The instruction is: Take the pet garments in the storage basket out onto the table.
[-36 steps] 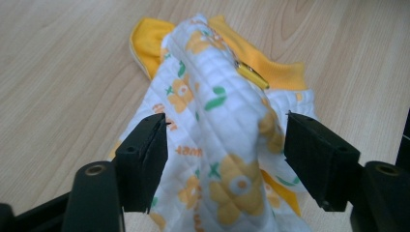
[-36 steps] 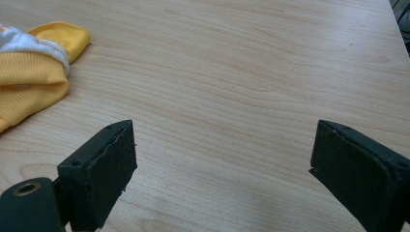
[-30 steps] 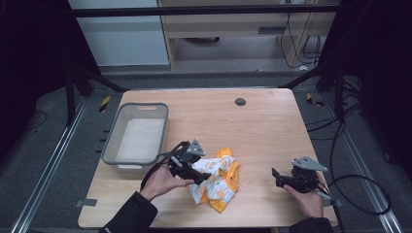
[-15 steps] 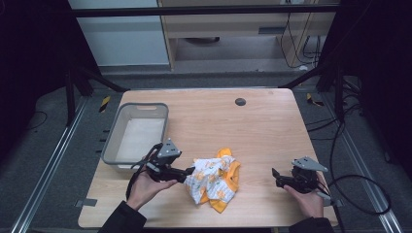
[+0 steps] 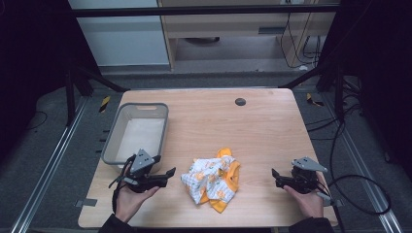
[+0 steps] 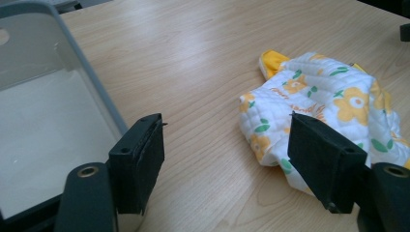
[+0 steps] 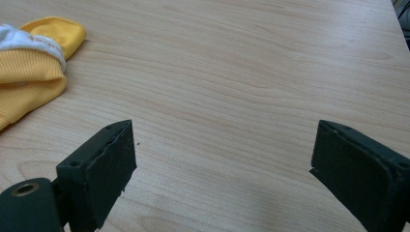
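Note:
A crumpled white cloth with orange flowers and a yellow lining (image 5: 211, 177) (image 6: 329, 92) lies on the wooden table near its front edge. My left gripper (image 5: 167, 173) (image 6: 225, 130) is a short way to the left of the cloth and points at it. It is open, its jaws have just been closing slightly, and only bare table lies between them. My right gripper (image 5: 274, 174) (image 7: 222, 140) rests open at the front right and points left over bare wood. The yellow edge of the cloth (image 7: 34, 72) lies well ahead of it.
A grey plastic tray (image 5: 165, 121) (image 6: 92, 82) stands at the table's left, just behind my left gripper. A dark round hole (image 5: 240, 101) sits near the far edge. Black cables trail on the floor at the right.
My left gripper has drawn back leftward from the cloth to a spot beside the tray's front corner. The cloth stays on the table. The right gripper has not moved.

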Demonstrator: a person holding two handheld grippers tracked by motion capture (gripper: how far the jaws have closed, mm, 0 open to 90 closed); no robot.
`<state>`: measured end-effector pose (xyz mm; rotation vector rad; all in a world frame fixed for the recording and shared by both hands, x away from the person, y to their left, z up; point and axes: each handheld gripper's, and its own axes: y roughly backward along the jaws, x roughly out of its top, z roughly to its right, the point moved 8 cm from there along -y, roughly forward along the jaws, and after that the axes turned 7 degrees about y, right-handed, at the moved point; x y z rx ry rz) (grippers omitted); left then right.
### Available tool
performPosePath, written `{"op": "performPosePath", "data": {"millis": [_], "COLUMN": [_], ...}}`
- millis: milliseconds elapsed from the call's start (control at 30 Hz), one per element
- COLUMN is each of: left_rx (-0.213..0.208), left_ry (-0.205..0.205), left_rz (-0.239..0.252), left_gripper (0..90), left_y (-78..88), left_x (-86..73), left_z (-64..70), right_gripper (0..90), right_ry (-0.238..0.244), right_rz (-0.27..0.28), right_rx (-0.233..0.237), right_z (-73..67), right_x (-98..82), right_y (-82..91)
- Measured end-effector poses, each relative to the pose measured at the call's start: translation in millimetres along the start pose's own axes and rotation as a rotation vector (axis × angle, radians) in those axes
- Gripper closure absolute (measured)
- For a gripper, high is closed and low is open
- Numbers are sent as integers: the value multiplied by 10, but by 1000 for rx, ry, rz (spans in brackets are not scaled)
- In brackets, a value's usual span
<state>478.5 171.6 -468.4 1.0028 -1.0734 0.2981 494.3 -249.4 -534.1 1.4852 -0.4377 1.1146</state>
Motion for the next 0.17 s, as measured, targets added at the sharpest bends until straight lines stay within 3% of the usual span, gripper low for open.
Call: {"op": "performPosePath", "data": {"millis": [167], "left_rx": [26], "left_ry": [21], "left_rz": [33], "left_gripper": [288], "left_y": [81], "left_x": [-36], "left_z": [-75], "right_gripper": [86], "right_ry": [4], "right_rz": [0], "right_rx": [0], "right_z": [-2], "right_x": [-3], "right_y": [-3]}}
